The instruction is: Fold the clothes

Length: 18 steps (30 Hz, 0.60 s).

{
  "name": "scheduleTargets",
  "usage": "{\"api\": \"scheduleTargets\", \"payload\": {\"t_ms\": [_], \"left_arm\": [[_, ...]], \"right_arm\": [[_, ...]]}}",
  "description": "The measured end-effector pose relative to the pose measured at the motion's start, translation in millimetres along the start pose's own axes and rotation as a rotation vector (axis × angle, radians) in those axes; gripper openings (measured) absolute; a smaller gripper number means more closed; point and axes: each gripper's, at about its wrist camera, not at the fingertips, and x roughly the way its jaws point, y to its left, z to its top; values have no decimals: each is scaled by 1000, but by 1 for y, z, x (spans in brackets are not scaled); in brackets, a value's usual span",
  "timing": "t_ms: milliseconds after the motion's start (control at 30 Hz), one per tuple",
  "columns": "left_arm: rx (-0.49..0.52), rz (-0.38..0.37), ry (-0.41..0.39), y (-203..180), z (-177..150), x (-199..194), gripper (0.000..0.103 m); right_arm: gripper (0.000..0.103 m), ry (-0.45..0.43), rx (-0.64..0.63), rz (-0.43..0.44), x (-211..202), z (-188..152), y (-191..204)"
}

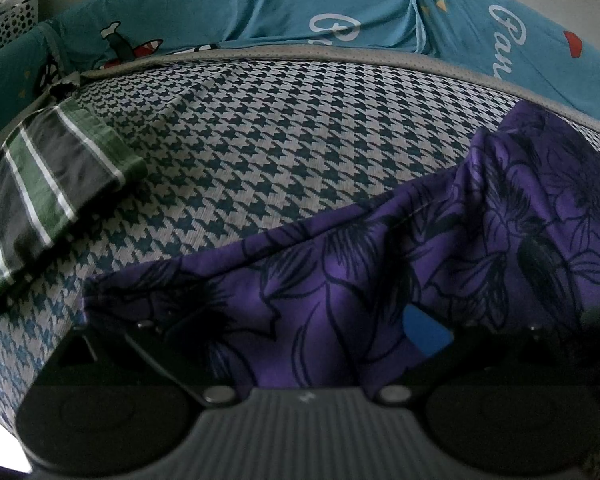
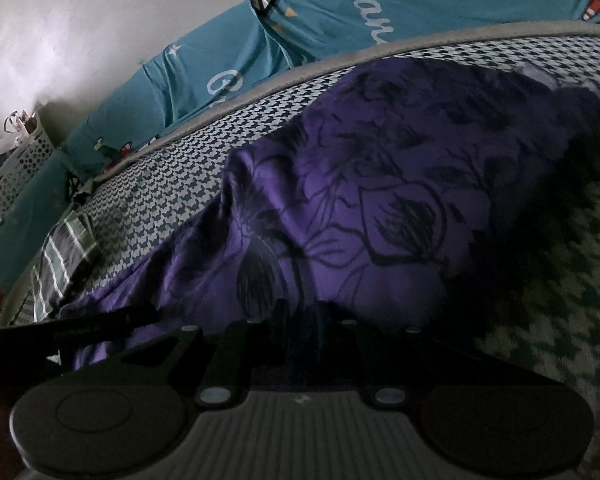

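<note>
Left wrist view: a purple garment (image 1: 380,272) printed with dark outlined flowers is seen draped over the near part of a bed (image 1: 260,140) covered in a houndstooth cloth of navy and white. The left tongs (image 1: 316,344) are buried in the purple cloth — fabric is bunched between the two dark arms and a blue pad shows just right of the fold, so the tongs appear closed on the purple garment. To the left of the purple garment, well apart from it, a folded green striped garment (image 1: 48,200) is laid at the bed's edge. Beyond the purple garment, along the far side of the bed, teal pillows (image 1: 300,12) with white lettering and cartoon prints are lined up. A white perforated basket (image 1: 4,24) is seen at the far left, past the pillows.

Right wrist view: the purple garment (image 2: 360,200) is spread in a broad mound that fills the middle of the picture. The right tongs (image 2: 304,320) are nearly closed, their dark tips pressed into the near edge of the purple cloth — a pinch of fabric is held. The green striped garment (image 2: 64,252) is seen left of the purple garment, and the teal pillows (image 2: 440,12) beyond it, against a pale wall (image 2: 80,40).
</note>
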Motion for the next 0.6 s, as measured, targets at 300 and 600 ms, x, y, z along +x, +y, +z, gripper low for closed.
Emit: {"api": "scheduleTargets", "payload": {"t_ms": [300, 600], "left_arm": [[3, -2, 1, -1, -1, -2, 103], [-9, -17, 2, 1, -1, -5, 103]], "right_arm": [[11, -11, 26, -6, -12, -16, -3], [12, -15, 32, -18, -19, -23, -2]]}}
